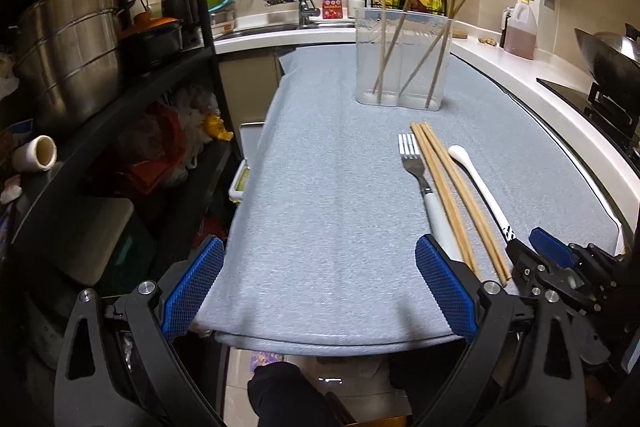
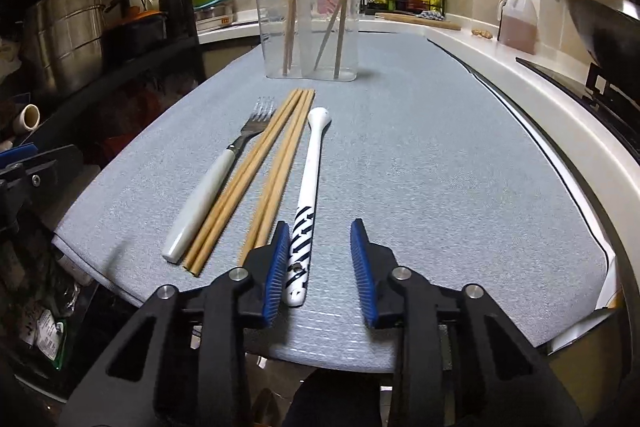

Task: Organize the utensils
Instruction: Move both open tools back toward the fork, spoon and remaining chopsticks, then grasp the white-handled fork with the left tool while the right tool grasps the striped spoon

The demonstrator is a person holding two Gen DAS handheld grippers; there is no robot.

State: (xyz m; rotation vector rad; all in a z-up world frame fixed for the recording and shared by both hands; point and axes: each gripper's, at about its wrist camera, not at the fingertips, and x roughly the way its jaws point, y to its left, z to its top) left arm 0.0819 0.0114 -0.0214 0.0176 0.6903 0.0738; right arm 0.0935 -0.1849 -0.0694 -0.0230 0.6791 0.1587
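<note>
A clear plastic holder stands at the far end of the grey mat with several wooden chopsticks in it. On the mat lie a white-handled fork, several wooden chopsticks and a white spoon with a black-striped handle. My right gripper is open, its jaws either side of the spoon's handle end, the left pad close against it. My left gripper is open and empty over the mat's near left edge.
A black shelf rack with steel pots stands on the left. A white counter runs along the right with an oil jug and a wok on a stove. A sink and spice rack stand at the back.
</note>
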